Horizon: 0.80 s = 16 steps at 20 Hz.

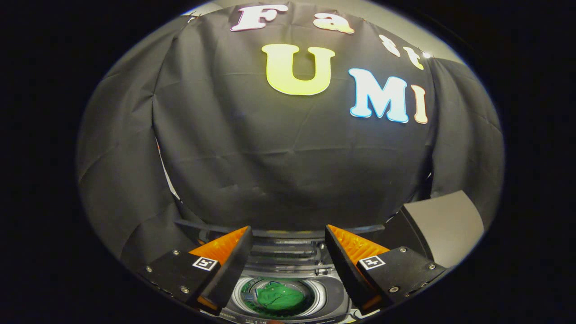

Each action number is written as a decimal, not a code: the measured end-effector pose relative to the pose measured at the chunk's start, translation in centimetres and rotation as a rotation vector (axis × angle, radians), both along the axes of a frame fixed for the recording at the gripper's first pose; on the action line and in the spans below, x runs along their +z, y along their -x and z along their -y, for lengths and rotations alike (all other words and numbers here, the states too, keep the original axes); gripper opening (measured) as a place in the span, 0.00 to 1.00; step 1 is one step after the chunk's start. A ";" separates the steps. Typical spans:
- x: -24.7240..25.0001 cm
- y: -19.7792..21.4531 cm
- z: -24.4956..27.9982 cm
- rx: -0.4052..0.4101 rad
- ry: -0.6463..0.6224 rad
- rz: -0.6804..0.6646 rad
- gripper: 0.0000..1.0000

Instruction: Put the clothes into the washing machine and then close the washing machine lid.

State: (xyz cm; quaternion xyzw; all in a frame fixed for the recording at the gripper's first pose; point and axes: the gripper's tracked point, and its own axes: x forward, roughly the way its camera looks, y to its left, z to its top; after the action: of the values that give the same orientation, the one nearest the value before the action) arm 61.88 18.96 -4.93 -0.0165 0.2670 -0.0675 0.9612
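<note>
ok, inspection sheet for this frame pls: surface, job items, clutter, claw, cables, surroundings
Surface: washing machine top, seen from above, between and below the fingers.
Job's things: green clothes inside the drum; lid raised open at the right.
Clutter: nothing seen.
Claw: open, fingers apart, holding nothing, above the drum opening.
Cables: nothing seen.
Surroundings: black cloth wall behind the machine.

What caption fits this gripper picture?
Open gripper above the open-topped washing machine, green cloth inside its drum.
</note>
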 end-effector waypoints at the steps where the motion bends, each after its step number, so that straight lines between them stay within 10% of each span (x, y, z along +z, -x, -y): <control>1: 0.1 -1.1 0.2 0.008 0.002 -0.007 0.98; 16: -6.8 -6.9 0.0 0.099 -0.016 -0.173 0.98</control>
State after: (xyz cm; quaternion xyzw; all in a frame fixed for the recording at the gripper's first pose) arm 68.82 18.99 -11.75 -0.0279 0.3485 -0.0163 0.9368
